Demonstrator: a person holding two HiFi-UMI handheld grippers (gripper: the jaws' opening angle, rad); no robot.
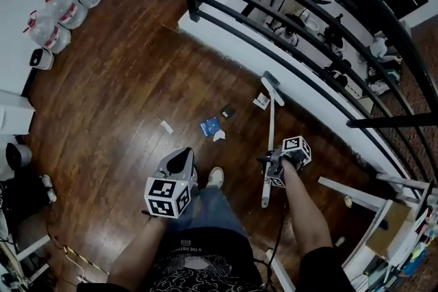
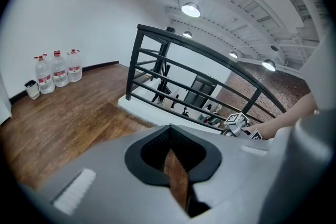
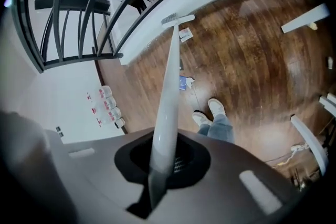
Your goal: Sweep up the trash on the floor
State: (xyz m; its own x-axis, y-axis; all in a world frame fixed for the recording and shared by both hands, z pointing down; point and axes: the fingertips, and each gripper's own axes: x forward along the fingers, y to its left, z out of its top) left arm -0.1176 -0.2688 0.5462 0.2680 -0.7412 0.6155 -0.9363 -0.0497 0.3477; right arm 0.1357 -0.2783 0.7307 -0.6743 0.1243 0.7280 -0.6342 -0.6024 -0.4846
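My right gripper is shut on the white handle of a broom, whose head rests on the wooden floor by the white ledge. The right gripper view shows the handle running out from the jaws of that gripper to the broom head. Trash lies left of the broom: a blue packet, a crumpled white scrap, a dark piece, a white wrapper and a white card. My left gripper hangs above the floor, open by a narrow gap, holding nothing.
A black railing on a white ledge runs along the far right. Three water bottles stand by the left wall. White planks lie at the right. The person's shoes are between the grippers. Cables trail at lower left.
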